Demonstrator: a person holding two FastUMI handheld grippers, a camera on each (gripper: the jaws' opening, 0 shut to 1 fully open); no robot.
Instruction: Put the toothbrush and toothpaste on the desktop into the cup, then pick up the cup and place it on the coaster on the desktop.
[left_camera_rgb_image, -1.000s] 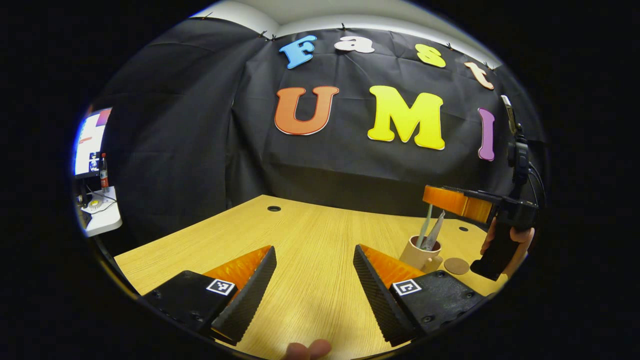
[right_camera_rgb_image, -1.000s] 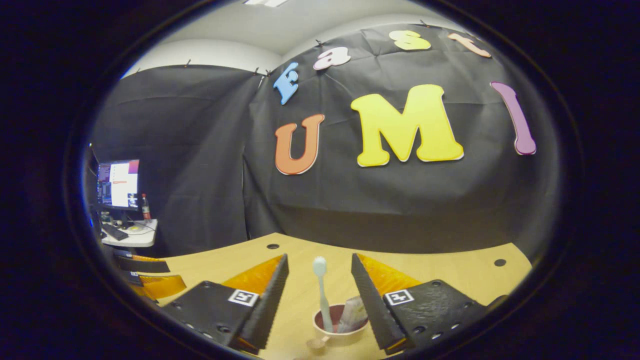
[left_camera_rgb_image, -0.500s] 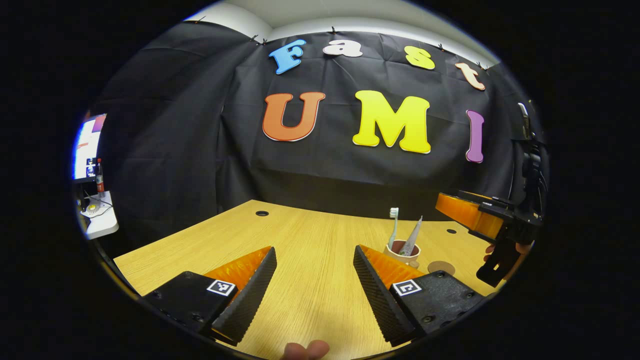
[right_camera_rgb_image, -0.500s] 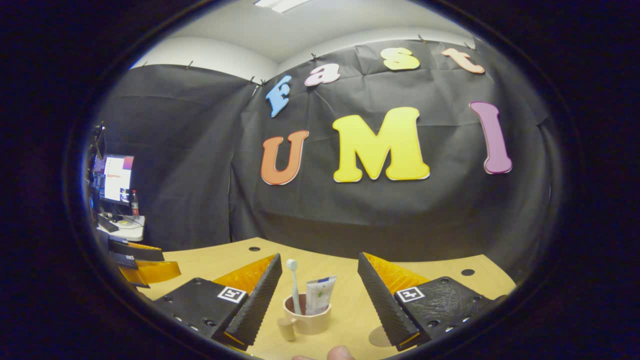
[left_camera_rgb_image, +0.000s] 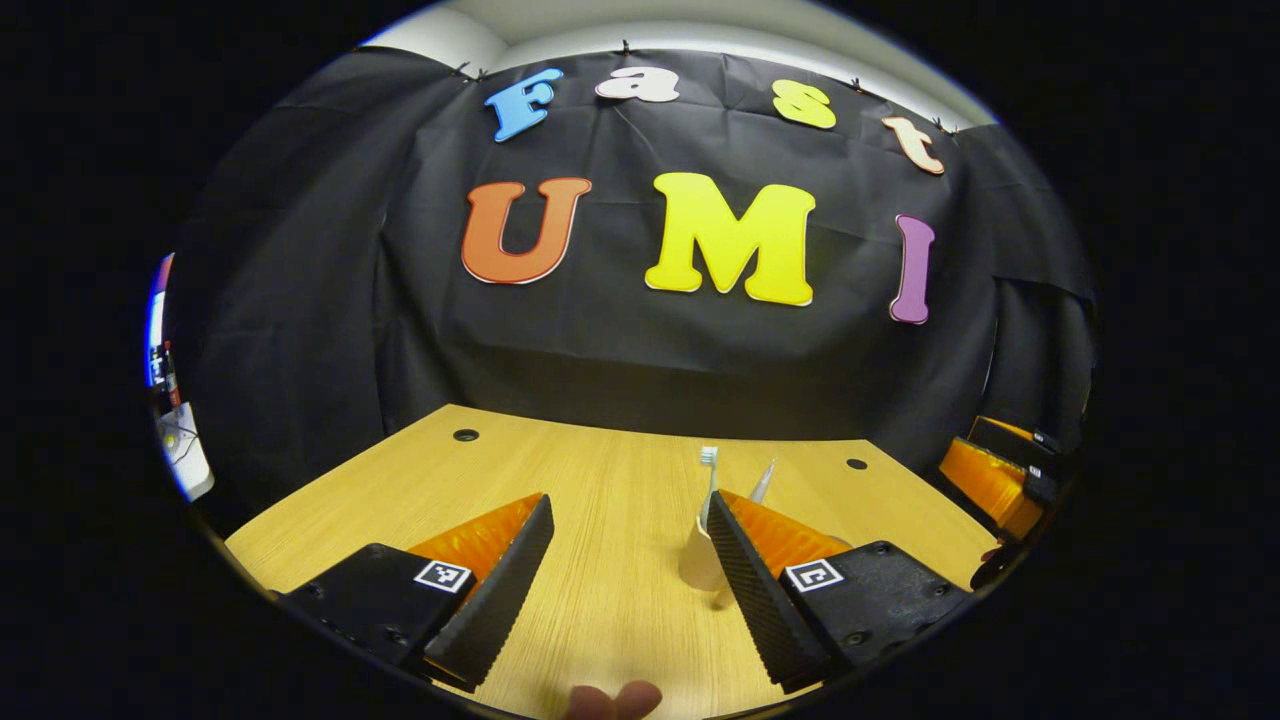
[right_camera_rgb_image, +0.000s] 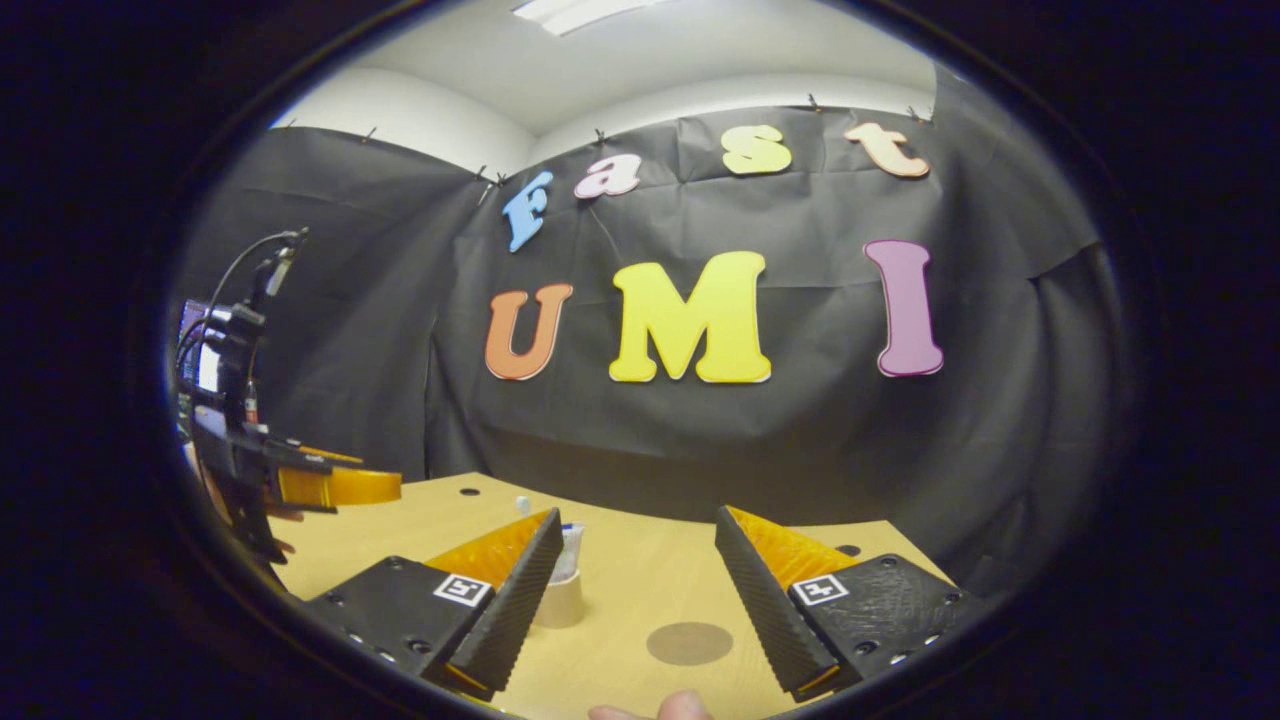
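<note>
A beige cup (left_camera_rgb_image: 697, 566) stands on the wooden desktop (left_camera_rgb_image: 600, 480), half hidden behind the right finger of my left gripper (left_camera_rgb_image: 628, 505), which is open and holds nothing. A toothbrush (left_camera_rgb_image: 708, 472) and the toothpaste tube (left_camera_rgb_image: 763, 482) stick up out of the cup. In the right gripper view the cup (right_camera_rgb_image: 562, 602) with the toothpaste (right_camera_rgb_image: 571, 548) sits behind the left finger of my open right gripper (right_camera_rgb_image: 640, 520). A round brown coaster (right_camera_rgb_image: 689, 643) lies flat between that gripper's fingers, to the right of the cup and apart from it.
The other gripper (left_camera_rgb_image: 992, 482) hangs at the desktop's right edge, and the left one (right_camera_rgb_image: 322, 486) shows over the left side. Two cable holes (left_camera_rgb_image: 465, 435) (left_camera_rgb_image: 856, 464) mark the desktop's back. A side table with a monitor (left_camera_rgb_image: 168, 400) stands far left.
My right gripper has drawn back and to the right, away from above the cup, so the coaster now lies between its fingers. The left gripper view has swung toward the cup.
</note>
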